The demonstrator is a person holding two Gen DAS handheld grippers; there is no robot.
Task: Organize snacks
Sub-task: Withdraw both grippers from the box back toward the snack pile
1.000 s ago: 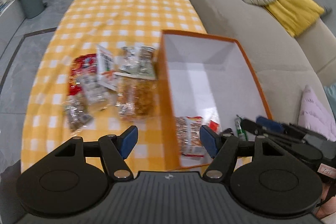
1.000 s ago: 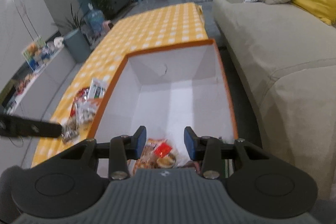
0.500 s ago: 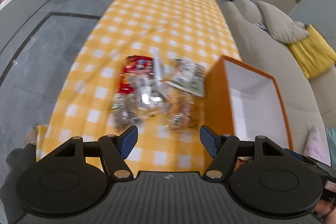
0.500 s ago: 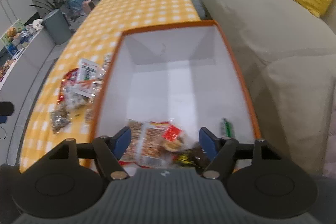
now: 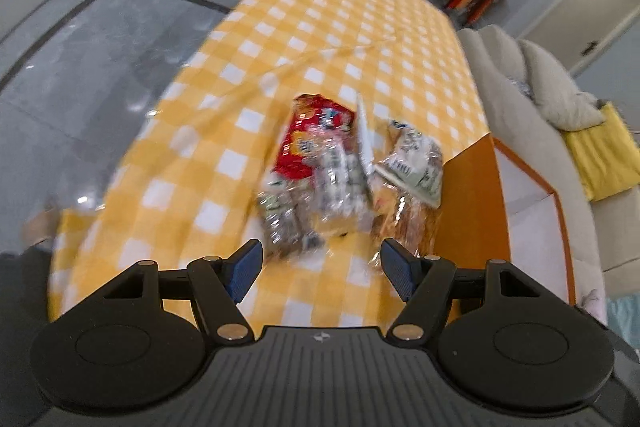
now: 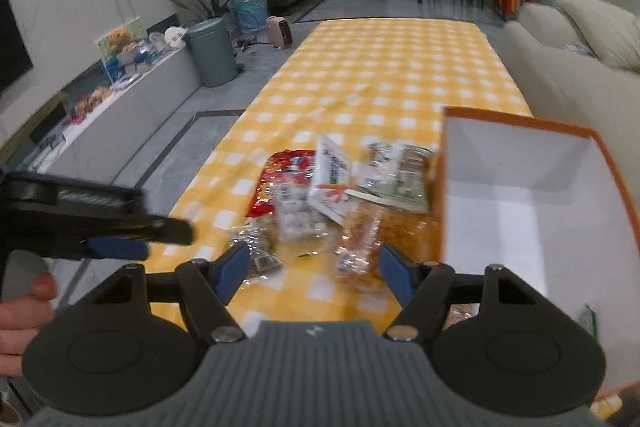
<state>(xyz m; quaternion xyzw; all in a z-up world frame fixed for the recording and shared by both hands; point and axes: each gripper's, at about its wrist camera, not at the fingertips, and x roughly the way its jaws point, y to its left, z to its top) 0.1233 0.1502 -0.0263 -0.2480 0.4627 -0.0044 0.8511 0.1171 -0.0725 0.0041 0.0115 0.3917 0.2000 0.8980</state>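
Right wrist: yellow-checked tablecloth (image 6: 384,75) beside beige sofa (image 6: 560,75).

Snack packets (image 6: 340,195) lie on the table (image 6: 384,67), left of the box (image 6: 520,187)

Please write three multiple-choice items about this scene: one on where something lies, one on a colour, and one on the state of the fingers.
1. Where is the snack pile?
A. inside the box
B. on the tablecloth, left of the box
C. on the sofa

2. What colour is the outside of the box?
A. orange
B. green
C. black

3. How are the fingers of the left gripper?
A. shut on a packet
B. open, holding nothing
C. shut, empty

Answers: B, the packets lie on the checked tablecloth beside the box; A, its rim is orange; B, the fingers stand apart with nothing gripped.
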